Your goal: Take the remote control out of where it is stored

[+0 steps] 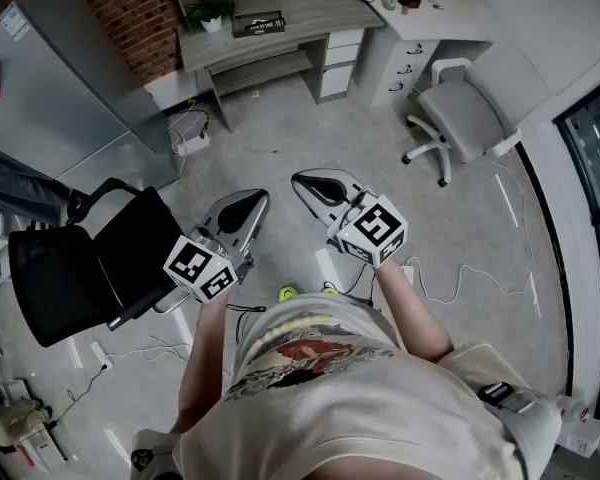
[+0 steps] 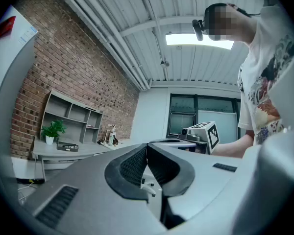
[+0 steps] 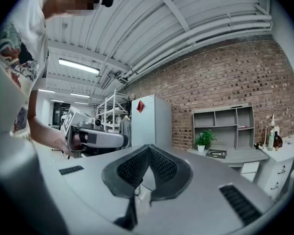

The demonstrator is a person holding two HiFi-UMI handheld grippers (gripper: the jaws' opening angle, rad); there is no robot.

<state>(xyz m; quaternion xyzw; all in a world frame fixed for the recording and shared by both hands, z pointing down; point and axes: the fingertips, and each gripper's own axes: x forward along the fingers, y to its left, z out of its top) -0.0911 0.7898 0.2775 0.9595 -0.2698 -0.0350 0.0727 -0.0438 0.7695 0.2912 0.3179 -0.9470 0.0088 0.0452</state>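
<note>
While jaws meet, left gripper [image 1: 252,204] flanks right gripper [image 1: 310,184].

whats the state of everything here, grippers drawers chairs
left hand-held gripper, shut, nothing between the jaws
right hand-held gripper, shut, nothing between the jaws
desk drawers, closed
grey office chair, upright, unoccupied
black chair, upright, unoccupied
remote control, not in view

Office workspace with an industrial look.
Ahead of the left tool [image 1: 258,200] and right tool [image 1: 300,180], a grey bench [image 1: 320,13] with drawers [image 1: 340,63] and a potted plant [image 1: 212,6] backs onto a brick wall [image 1: 135,8]; a grey swivel chair [image 1: 465,118] stands ahead-right, a black chair [image 1: 60,273] left of the left tool.
</note>
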